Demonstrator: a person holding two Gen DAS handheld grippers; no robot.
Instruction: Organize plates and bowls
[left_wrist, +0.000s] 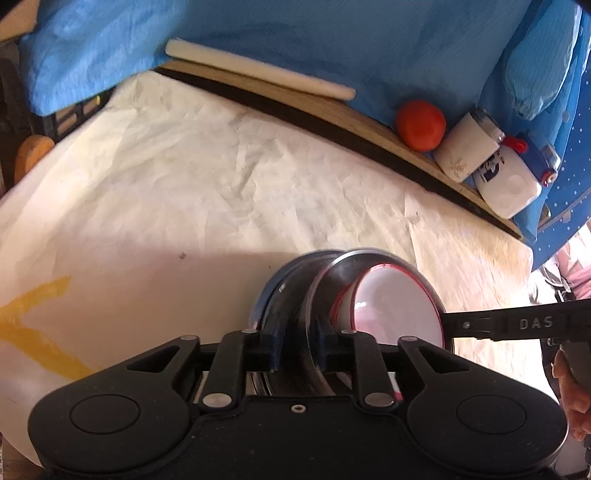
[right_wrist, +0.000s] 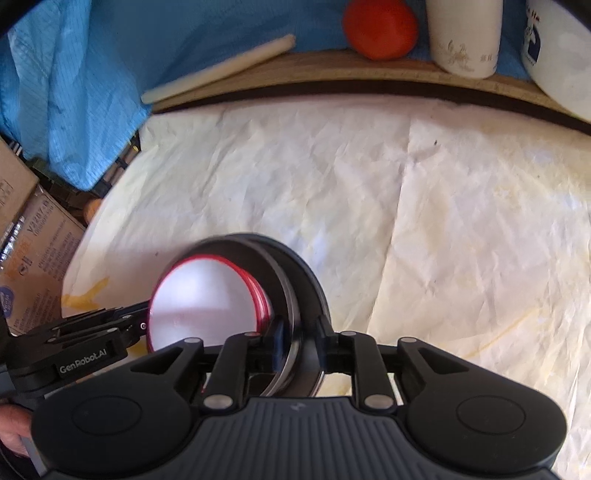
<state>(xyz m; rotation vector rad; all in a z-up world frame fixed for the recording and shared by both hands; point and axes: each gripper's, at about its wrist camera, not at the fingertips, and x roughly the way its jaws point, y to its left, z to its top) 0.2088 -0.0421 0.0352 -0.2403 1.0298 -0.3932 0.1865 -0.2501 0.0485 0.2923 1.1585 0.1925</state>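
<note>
Resting on the paper-covered tabletop (left_wrist: 221, 184), at its near side: one nested stack of dishes.

Item 1, steel plates (left_wrist: 291, 295). At least two, thin-walled and polished, with rolled rims, one inside the other. Judged stiff, fairly light, slippery on the metal faces and noisy if dropped. Best taken by the rim, with one pad inside the wall and one outside.

Item 2, white enamel bowl (left_wrist: 399, 310), red-edged, sitting inside the steel plates. Judged rigid, but its coating could chip if knocked. It is loose in the nest, so it may slide when the stack tilts.

Item 3, left tool (left_wrist: 300, 349), at the stack's near-left rim. Fingers are slightly spread and straddle the steel wall, and the blue pads do not appear to press it.

Item 4, right tool (right_wrist: 300, 350), at the near-right rim. It is likewise a little spread, with the two rims between its pads and a gap showing on either side. Neither tool seems to carry the stack, which looks borne by the tabletop.

Far ledge, left to right: pale rod (left_wrist: 258, 72), tomato (left_wrist: 421, 123), white jar (left_wrist: 467, 144), white bottle (left_wrist: 509, 181), all against blue cloth (left_wrist: 332, 37). Far left: cardboard boxes (right_wrist: 33, 229).
</note>
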